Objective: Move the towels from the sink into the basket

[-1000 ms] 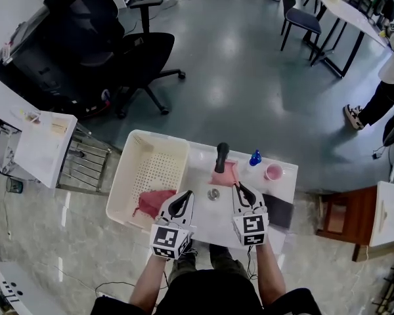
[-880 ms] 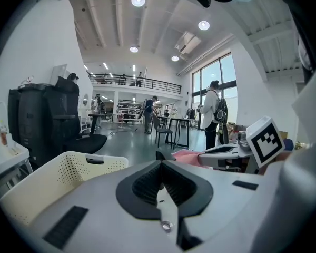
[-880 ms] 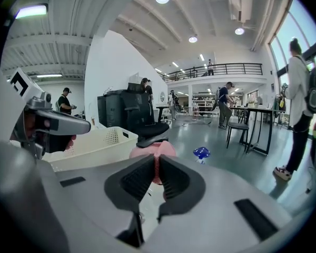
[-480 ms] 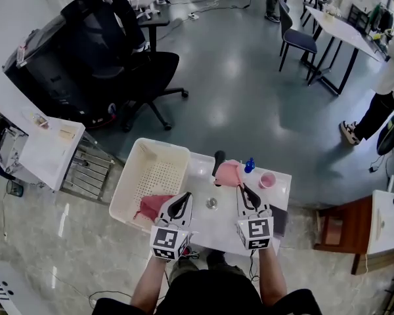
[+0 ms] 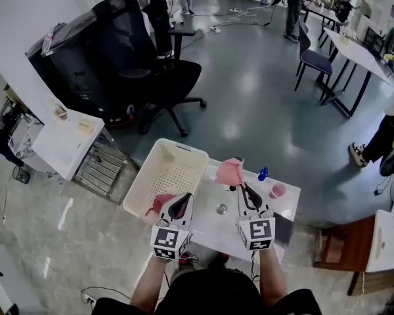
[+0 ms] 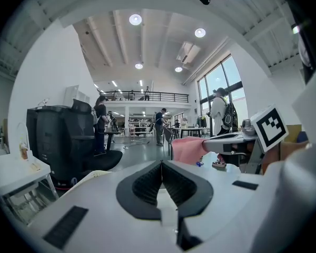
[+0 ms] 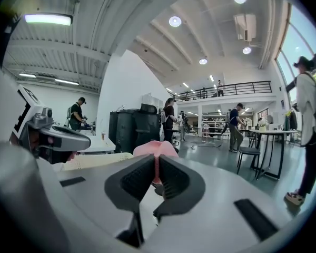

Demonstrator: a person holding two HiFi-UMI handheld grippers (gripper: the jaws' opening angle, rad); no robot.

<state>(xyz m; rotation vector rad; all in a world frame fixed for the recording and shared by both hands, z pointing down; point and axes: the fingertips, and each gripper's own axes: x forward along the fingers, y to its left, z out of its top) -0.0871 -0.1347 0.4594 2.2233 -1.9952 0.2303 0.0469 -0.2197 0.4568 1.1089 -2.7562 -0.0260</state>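
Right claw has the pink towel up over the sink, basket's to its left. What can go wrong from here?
1. The right claw pinches only a thin fold of the pink towel; the bulk bunches past the tips, so it may slip out on the way.
2. The left claw, shut and empty, sits by the near corner of the basket, so the towel may snag on it.

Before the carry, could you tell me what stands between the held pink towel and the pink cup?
A small blue bottle, seen in the head view.

Left gripper [image 5: 186, 195] and right gripper [image 5: 239, 186] are white, black-jawed.
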